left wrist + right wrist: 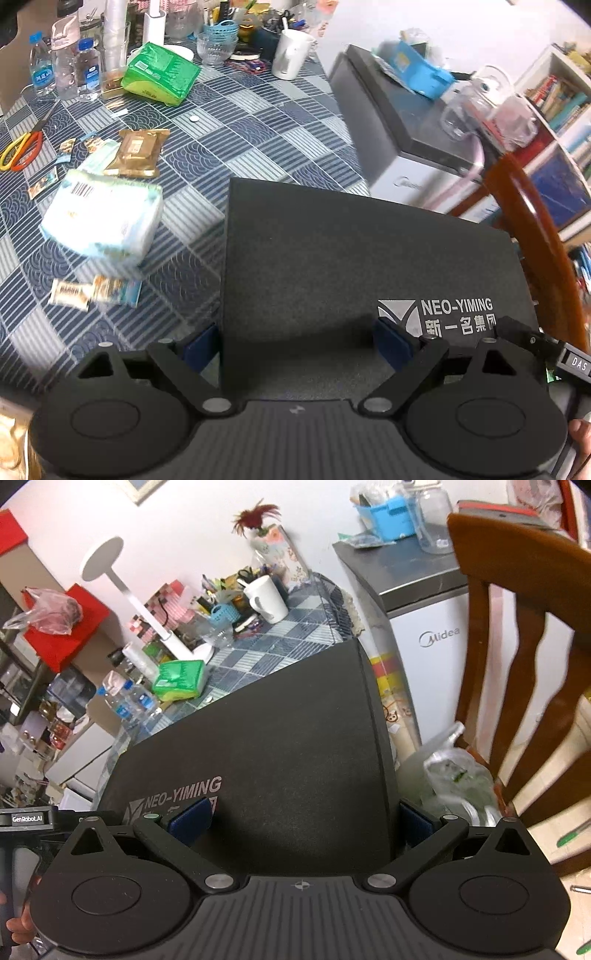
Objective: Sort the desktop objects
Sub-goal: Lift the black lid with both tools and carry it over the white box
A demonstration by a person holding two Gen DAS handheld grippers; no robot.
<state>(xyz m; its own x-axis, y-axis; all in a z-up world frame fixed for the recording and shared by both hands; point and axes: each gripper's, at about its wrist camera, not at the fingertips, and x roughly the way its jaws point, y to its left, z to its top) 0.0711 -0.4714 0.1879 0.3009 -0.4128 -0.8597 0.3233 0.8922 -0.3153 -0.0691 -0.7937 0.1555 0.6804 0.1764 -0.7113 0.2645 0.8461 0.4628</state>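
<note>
A large black box point(351, 251) printed NEO-YIMING fills the near middle of both views and sits at the right end of the blue patterned table point(258, 122). My left gripper point(295, 345) is spread wide. Its left pad lies against the box's left side and its right pad sits over the box top. My right gripper point(303, 821) is equally wide on the same box point(277, 731), with its right pad at the box's right side and its left pad over the logo. To the left lie a white tissue pack point(103, 218), a gold pouch point(136, 151) and small snack wrappers point(96, 291).
A green tissue pack point(160, 72), water bottles point(86, 70), a white mug point(291, 53) and cluttered holders crowd the table's far end. Scissors point(20, 149) lie at the left edge. A small Midea fridge point(436, 638) and a wooden chair point(517, 646) stand to the right.
</note>
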